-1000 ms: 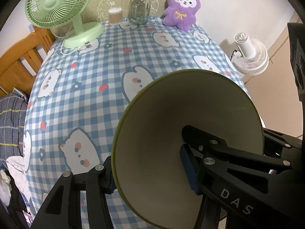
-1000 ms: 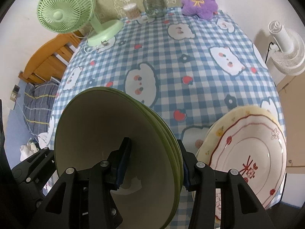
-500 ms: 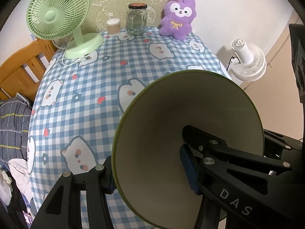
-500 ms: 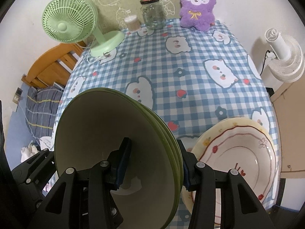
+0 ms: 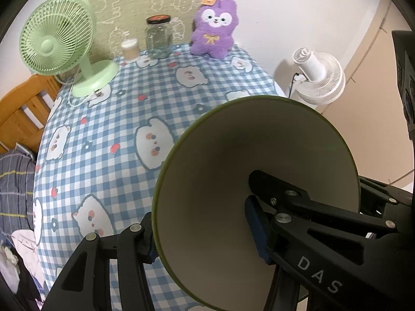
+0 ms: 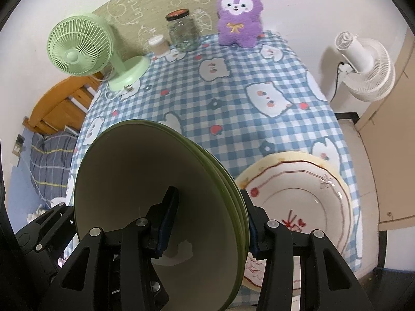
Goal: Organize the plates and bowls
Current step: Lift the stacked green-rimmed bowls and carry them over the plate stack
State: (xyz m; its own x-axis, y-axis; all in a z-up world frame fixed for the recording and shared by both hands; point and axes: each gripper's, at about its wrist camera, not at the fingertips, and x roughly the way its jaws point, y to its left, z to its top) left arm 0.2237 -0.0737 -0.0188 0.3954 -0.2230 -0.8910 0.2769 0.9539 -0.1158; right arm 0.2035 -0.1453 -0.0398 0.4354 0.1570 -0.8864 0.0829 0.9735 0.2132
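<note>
A blue-and-white checked tablecloth (image 5: pixel 109 134) printed with bears, flowers and strawberries covered the table. At its far left stood a green desk fan (image 5: pixel 55 49), its white cord trailing beside the base. Along the far edge, against a patterned green wall panel (image 5: pixel 145 2), sat a small lidded container (image 5: pixel 130 49), a glass jar (image 5: pixel 158 37) with a dark lid, and a purple plush toy (image 5: pixel 214 28). A white fan (image 5: pixel 320 77) stood off the table's right side, a wooden bed frame (image 5: pixel 23 106) at left
</note>
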